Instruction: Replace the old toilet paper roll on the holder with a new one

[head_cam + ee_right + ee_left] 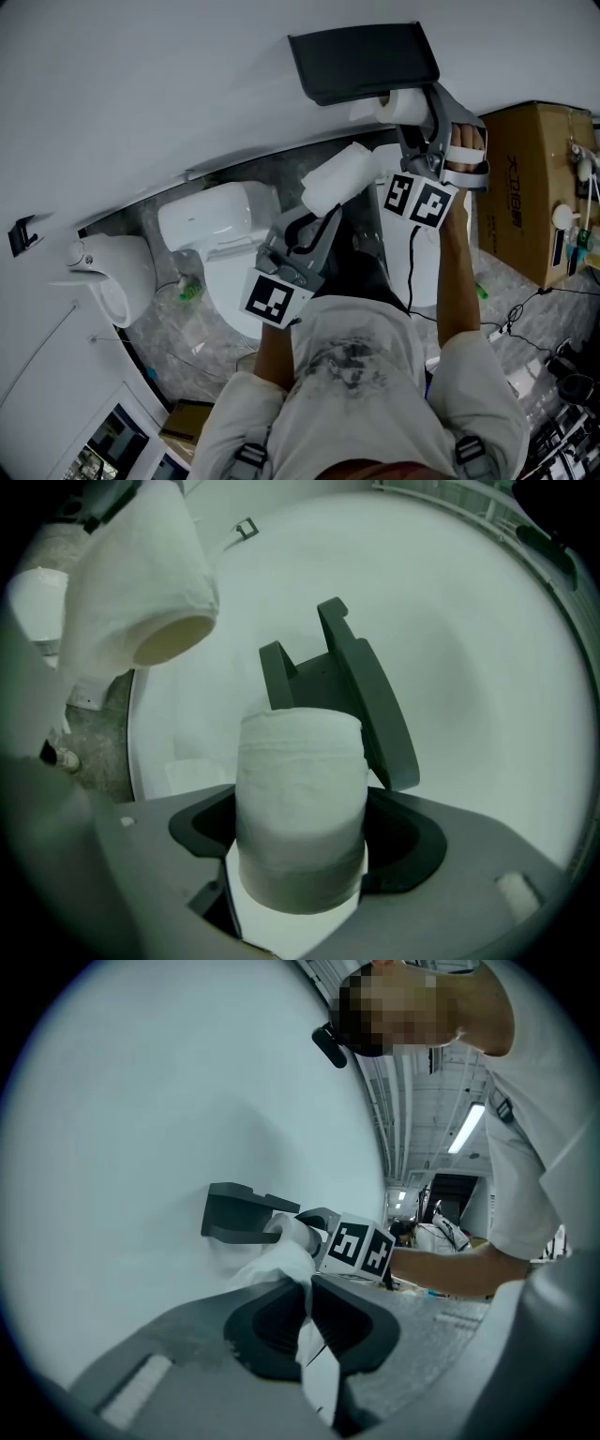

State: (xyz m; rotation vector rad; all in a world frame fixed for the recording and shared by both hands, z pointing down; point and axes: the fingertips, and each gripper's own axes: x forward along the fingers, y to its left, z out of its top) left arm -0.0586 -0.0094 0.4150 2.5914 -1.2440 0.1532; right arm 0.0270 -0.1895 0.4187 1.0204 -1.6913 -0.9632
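Standing close to a white wall (pixel 141 94), facing a dark wall-mounted holder (pixel 364 61); gripping a toilet paper roll (pixel 298 771) across its sides with the right hand-held gripper (pixel 305 841), jaws set wide and pressed on the paper; holding that roll just under the holder, near its right end in the head view; upright between the jaws in the right gripper view, with the holder behind it; cannot tell whether in contact with the holder.

Pinching a second toilet paper roll (pixel 339 178) by a fold of its paper with the left hand-held gripper (pixel 309 1321), jaws almost together on the thin white sheet; carrying that roll below and left of the holder, apart from it, with the hollow core end turned toward the right gripper view.

Below, a white toilet (pixel 225 225) on a grey mottled floor (pixel 169 328); at the right, a cardboard box (pixel 530 187).
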